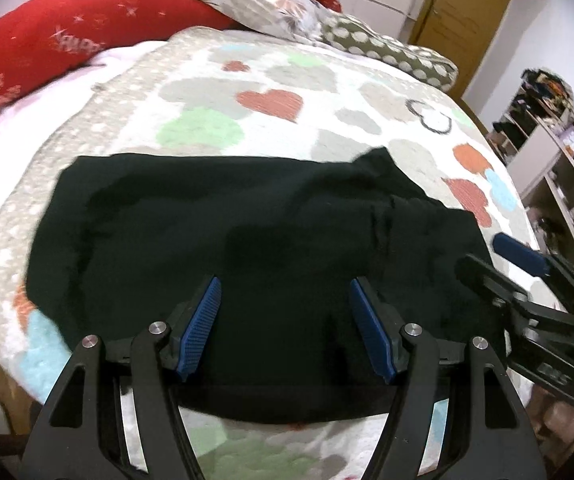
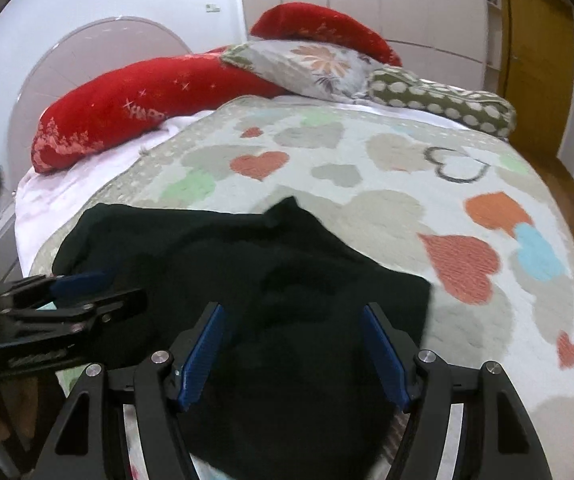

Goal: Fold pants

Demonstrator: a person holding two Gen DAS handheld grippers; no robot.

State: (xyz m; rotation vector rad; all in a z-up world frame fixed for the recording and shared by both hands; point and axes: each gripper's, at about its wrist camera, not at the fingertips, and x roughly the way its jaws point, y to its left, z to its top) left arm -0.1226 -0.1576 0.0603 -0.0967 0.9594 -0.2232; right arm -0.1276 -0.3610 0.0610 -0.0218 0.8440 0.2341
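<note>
While its blue-padded fingers stand wide apart, the left gripper (image 1: 285, 326) hangs over the black pants (image 1: 247, 232) and grips nothing; whether the pads touch the cloth cannot be told. The right gripper (image 2: 293, 354) is spread just as wide above the same garment, also holding nothing. The pants lie folded in one dark heap in the lower middle of both views, on a heart-patterned quilt (image 2: 407, 184). At the upper part of each frame lie pillows: two red pillows (image 2: 135, 100), one floral pillow (image 2: 311, 64) and one dotted green pillow (image 2: 443, 104). White lettering on the nearer red one reads partly "HAPP". A yellow door (image 2: 535, 56) stands at the upper right.
</note>
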